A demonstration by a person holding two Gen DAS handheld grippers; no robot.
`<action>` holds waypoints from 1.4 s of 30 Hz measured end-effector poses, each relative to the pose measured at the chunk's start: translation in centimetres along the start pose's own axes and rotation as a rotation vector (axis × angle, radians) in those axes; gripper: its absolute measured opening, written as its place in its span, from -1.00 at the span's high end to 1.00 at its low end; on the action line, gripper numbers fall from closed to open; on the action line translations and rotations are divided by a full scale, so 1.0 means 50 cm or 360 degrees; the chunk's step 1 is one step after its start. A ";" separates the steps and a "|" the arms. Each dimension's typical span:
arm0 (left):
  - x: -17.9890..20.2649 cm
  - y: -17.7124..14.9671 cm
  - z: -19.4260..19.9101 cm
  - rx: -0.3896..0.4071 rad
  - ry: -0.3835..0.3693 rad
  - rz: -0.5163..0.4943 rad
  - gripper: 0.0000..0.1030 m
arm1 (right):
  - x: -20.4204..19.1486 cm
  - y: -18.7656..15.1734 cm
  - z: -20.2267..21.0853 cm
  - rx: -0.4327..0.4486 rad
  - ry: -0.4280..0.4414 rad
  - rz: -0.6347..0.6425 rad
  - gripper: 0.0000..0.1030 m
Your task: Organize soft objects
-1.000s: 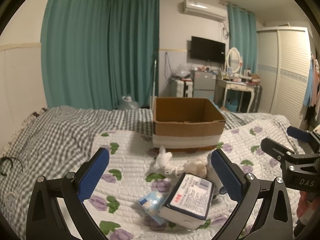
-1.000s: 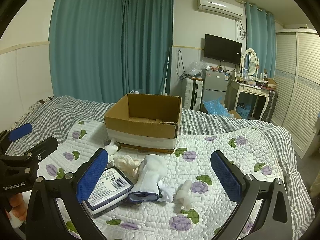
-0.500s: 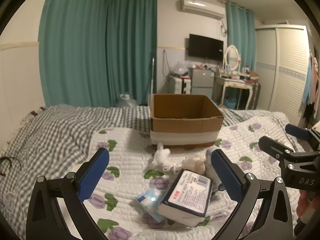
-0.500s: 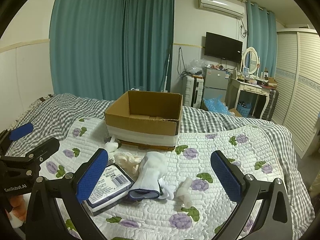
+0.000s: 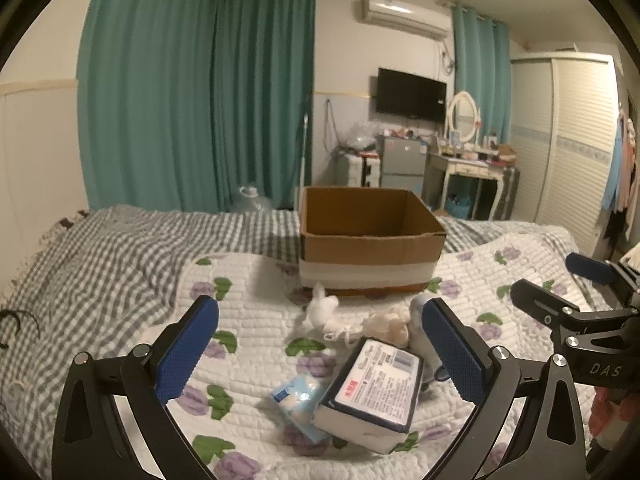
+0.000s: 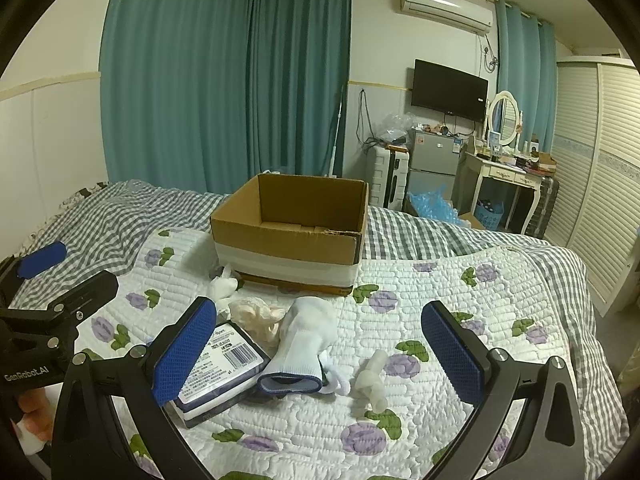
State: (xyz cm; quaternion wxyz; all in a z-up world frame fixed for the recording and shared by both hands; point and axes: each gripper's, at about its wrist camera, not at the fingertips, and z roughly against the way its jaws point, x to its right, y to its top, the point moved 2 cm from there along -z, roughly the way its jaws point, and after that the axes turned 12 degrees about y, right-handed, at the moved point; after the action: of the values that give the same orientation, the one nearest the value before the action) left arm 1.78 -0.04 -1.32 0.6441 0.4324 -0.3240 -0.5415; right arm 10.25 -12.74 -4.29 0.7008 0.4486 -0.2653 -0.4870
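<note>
Both wide apart and empty: left gripper [image 5: 320, 344], right gripper [image 6: 319, 346]. Ahead of the right one, sock [image 6: 304, 338] overlapping tissue pack [image 6: 218, 372], white roll [image 6: 372, 378] just right of it; box [image 6: 288, 236] well beyond. Likely to snag the pack with the sock, or drag loose cloth [image 6: 256, 316] along. Soft quilt [image 6: 420, 280] on a bed, sure to sink under pressure; curtains [image 6: 224, 72] behind

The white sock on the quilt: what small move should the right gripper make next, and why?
Probably lower the open right gripper onto the white sock. It lies loose between the jaws' line, nothing is held, and the cardboard box behind looks empty.
</note>
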 end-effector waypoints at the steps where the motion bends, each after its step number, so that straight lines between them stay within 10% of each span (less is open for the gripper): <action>1: 0.001 -0.002 0.000 -0.0001 0.0000 -0.0002 -1.00 | 0.000 0.000 0.001 0.0001 0.0000 0.0003 -1.00; 14: -0.008 -0.002 0.016 -0.0062 -0.0017 0.0016 -1.00 | -0.002 0.006 0.019 -0.0056 0.0014 0.0028 -1.00; 28: 0.103 -0.180 -0.112 -0.0598 -0.0172 -0.0312 -0.98 | 0.065 -0.067 -0.047 -0.0251 -0.0070 -0.0026 -1.00; 42: 0.095 -0.163 -0.141 -0.0483 -0.0170 -0.0320 -0.61 | 0.101 -0.097 -0.101 -0.0349 -0.0057 -0.0175 -0.84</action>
State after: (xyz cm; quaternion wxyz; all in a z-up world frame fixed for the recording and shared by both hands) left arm 5.56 -3.54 -11.87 0.6265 0.3310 -0.2276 -0.6680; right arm 14.13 -16.12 -11.21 0.7131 0.3744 -0.1978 -0.5588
